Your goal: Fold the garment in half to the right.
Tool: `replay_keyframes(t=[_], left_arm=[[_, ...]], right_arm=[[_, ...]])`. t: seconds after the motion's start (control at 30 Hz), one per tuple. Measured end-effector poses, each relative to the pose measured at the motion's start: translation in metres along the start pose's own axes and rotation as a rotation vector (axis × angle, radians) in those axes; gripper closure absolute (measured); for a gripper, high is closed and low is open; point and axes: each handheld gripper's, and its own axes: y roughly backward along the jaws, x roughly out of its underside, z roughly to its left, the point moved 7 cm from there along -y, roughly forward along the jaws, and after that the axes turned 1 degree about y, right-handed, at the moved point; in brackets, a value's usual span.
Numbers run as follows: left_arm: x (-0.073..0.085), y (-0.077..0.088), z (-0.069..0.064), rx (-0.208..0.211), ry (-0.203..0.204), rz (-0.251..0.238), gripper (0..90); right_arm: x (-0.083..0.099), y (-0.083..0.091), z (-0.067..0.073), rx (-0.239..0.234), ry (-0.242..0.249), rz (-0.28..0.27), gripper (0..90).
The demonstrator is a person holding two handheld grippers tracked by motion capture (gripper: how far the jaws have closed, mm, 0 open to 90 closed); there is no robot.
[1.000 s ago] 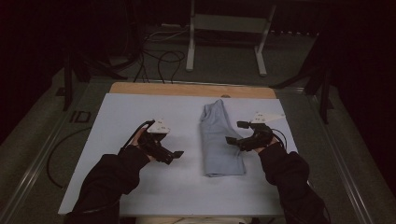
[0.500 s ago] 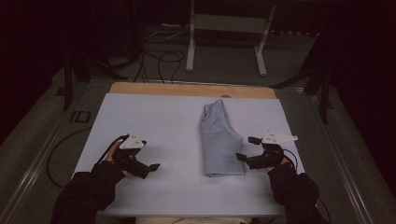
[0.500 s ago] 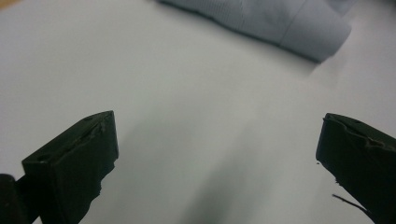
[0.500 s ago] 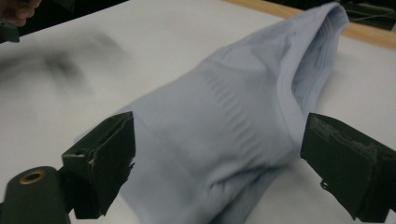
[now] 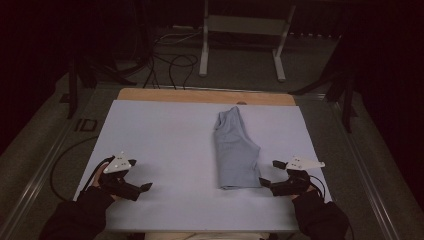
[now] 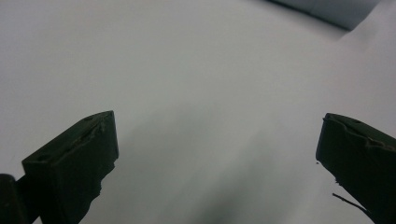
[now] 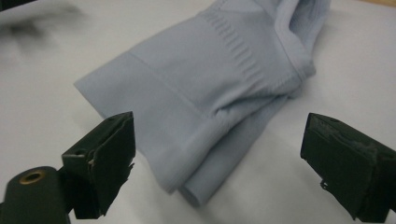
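A pale blue folded garment [image 5: 236,150] lies lengthwise in the middle of the white table [image 5: 165,135]. My right gripper [image 5: 267,182] sits at the table's near right, just beside the garment's near corner, jaws open and empty. In the right gripper view the garment [image 7: 205,88] lies just beyond the open right gripper [image 7: 219,168], its folded hem nearest. My left gripper [image 5: 142,189] rests at the near left, well clear of the garment, open over bare table. In the left gripper view the open left gripper [image 6: 215,154] frames plain table, and a garment edge [image 6: 327,9] peeks in at top right.
A wooden strip [image 5: 205,96] runs along the table's far edge. Beyond it stand a metal frame [image 5: 240,40] and loose cables [image 5: 170,65] on the floor. A cable [image 5: 62,160] trails off the table's left side.
Both hands have drawn back toward the table's near edge. The right gripper moved from the garment's right side to beside its near corner; the left moved down and left.
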Motion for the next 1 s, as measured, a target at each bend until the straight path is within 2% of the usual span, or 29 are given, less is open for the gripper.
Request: replay_keyframes(t=[0.07, 0.1, 0.2, 0.37, 0.47, 0.57, 0.77, 0.93, 1.0], left_arm=[[0.003, 0.001, 0.001, -0.004, 0.006, -0.002, 0.1], [0.009, 0.002, 0.004, -0.010, 0.022, 0.000, 0.1], [0.014, 0.004, 0.006, -0.022, 0.026, 0.001, 0.1], [0.026, 0.010, 0.011, -0.045, 0.044, 0.004, 0.1], [0.032, 0.012, 0.014, -0.054, 0.058, 0.006, 0.1], [0.036, 0.011, 0.014, -0.061, 0.055, 0.012, 0.1], [0.036, 0.009, 0.009, -0.045, 0.056, 0.012, 0.1], [0.031, 0.006, 0.002, -0.034, 0.039, 0.009, 0.1], [0.027, 0.005, -0.001, -0.034, 0.030, 0.001, 0.2]], right_arm=[[0.003, 0.001, 0.001, 0.004, -0.003, 0.006, 10.1], [0.008, 0.001, 0.001, 0.021, 0.004, 0.019, 10.0], [0.013, 0.003, 0.003, 0.037, 0.004, 0.026, 9.9], [0.022, 0.011, 0.006, 0.057, -0.042, 0.017, 9.9], [0.026, 0.014, 0.006, 0.074, -0.048, 0.017, 9.9], [0.026, 0.013, 0.005, 0.077, -0.047, 0.017, 9.9], [0.028, 0.005, 0.006, 0.080, -0.011, 0.038, 9.9], [0.029, 0.004, 0.005, 0.086, -0.021, 0.035, 10.0], [0.026, 0.006, 0.007, 0.071, -0.042, 0.013, 10.0]])
